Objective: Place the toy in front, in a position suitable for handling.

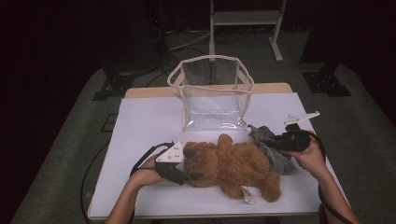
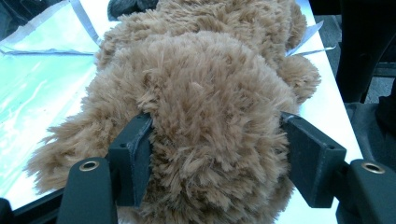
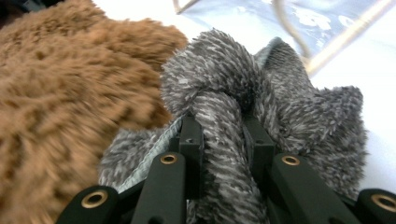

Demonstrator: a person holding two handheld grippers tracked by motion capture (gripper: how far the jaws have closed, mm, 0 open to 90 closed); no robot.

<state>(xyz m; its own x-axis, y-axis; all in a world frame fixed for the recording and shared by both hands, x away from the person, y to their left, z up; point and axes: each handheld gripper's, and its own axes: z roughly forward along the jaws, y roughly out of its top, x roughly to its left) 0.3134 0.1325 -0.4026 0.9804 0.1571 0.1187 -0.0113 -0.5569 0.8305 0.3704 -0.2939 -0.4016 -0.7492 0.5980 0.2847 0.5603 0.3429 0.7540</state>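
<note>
The teddy bear (image 1: 233, 165) hides the left gripper's fingers (image 2: 133, 161) and much of the grey cloth (image 1: 275, 149).

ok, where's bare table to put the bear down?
Free: the white table left of the clear bag, and the far right corner beyond the right gripper. The front edge strip is narrow. Crowded: centre front, where the teddy bear and grey cloth lie.

Shaggy plush bear (image 1: 233, 164), fuzzy grey cloth (image 3: 280, 102)
</note>
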